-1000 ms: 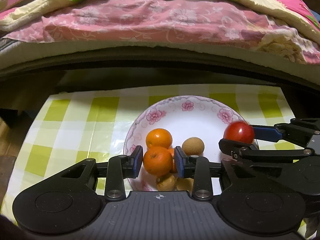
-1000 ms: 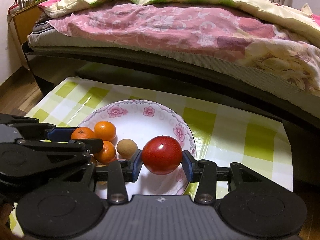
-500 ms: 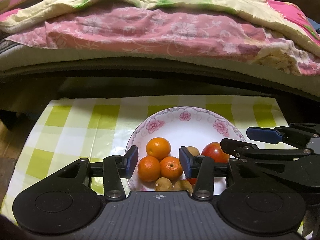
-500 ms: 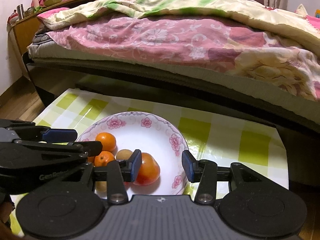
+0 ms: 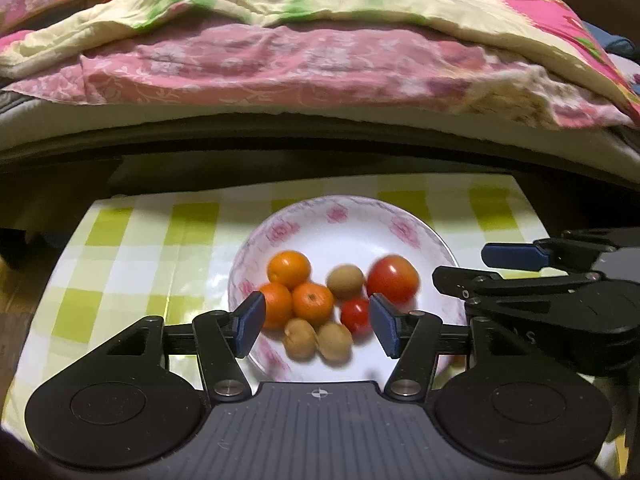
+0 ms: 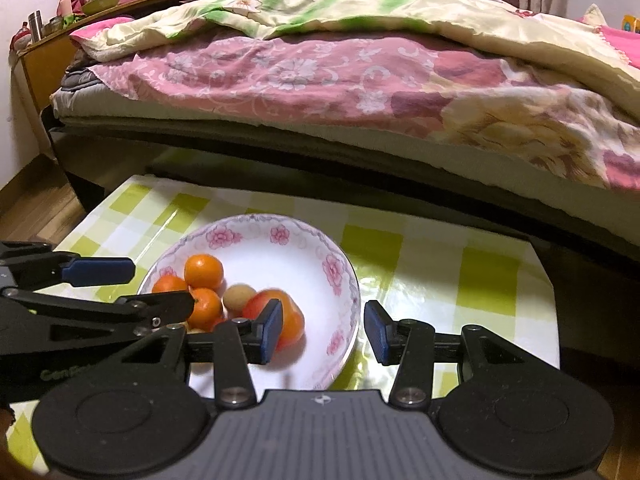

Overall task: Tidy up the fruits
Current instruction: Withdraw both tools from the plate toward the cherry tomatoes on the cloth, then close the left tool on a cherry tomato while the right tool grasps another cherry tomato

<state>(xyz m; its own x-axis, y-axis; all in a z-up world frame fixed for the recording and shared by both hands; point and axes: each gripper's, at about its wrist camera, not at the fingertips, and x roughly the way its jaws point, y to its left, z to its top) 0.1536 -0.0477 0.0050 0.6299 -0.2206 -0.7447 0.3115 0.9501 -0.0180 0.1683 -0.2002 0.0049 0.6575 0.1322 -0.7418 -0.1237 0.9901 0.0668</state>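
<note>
A white bowl with pink flowers [image 5: 340,232] [image 6: 288,236] stands on the green-checked table and holds three oranges [image 5: 289,269] [image 6: 203,271], a large red tomato [image 5: 393,278] [image 6: 290,322], a small red tomato [image 5: 355,314] and several small brown fruits [image 5: 345,281] [image 6: 239,297]. My left gripper [image 5: 317,331] is open and empty above the bowl's near side. My right gripper [image 6: 323,332] is open and empty over the bowl's right rim, the large tomato just behind its left finger. Each gripper shows in the other's view, right [image 5: 516,266], left [image 6: 96,286].
The checked tablecloth [image 5: 132,256] [image 6: 460,276] covers a low table. A bed with pink and yellow quilts [image 5: 320,64] [image 6: 340,68] runs along the far side, its dark frame close to the table's back edge. A wooden shelf [image 6: 48,44] stands at the far left.
My left gripper let go of an orange and my right gripper let go of the large tomato; both fruits now lie in the bowl. Both grippers opened and drew back from the bowl.
</note>
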